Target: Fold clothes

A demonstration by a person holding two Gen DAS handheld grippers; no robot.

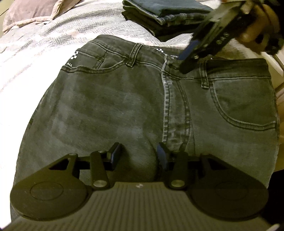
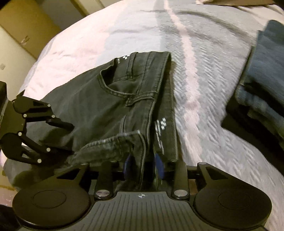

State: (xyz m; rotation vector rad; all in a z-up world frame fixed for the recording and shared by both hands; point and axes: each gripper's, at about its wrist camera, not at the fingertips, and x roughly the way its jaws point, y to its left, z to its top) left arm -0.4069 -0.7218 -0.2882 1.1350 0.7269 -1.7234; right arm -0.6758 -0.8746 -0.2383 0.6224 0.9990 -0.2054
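A pair of dark grey jeans (image 1: 124, 103) lies front up on the bed, waistband towards the far side. My left gripper (image 1: 139, 156) rests on the crotch of the jeans, jaws apart with a bulge of denim between them. My right gripper (image 1: 186, 58) reaches in from the upper right at the waistband by the fly. In the right wrist view the right gripper (image 2: 143, 165) is shut on the jeans' waistband (image 2: 145, 135), which runs up between its blue pads (image 2: 158, 165). The left gripper (image 2: 71, 140) shows at the left, on the jeans.
The bed has a pale quilted cover (image 1: 35, 53) (image 2: 204, 88). A stack of folded blue jeans (image 1: 165, 12) lies at the far side, also in the right wrist view (image 2: 264, 80). A pillow (image 1: 32, 12) is at the far left. Wooden cupboards (image 2: 21, 30) stand beyond the bed.
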